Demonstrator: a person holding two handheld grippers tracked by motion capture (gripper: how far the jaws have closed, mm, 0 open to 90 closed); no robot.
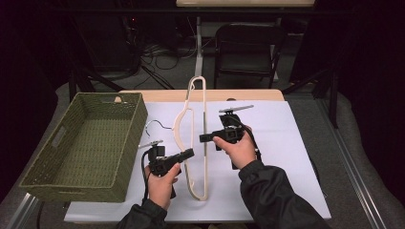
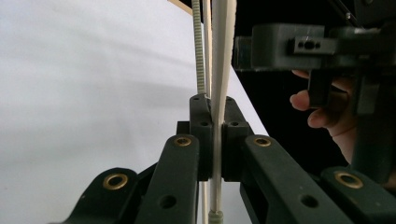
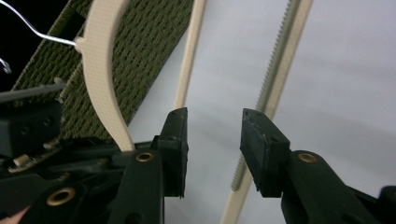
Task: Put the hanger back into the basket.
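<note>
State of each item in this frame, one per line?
Hanger: clamped at one arm by the left gripper.
Left gripper: shut on the hanger.
Right gripper: jaws apart, nothing pressed between them.
Basket: upright, nothing visible inside.
Chair: upright beyond the table.

My dark jacket sleeves [image 1: 272,191], black hand-held gripper [image 1: 191,153] bodies, brass-ringed screws, black trailing cables, grey top plates
</note>
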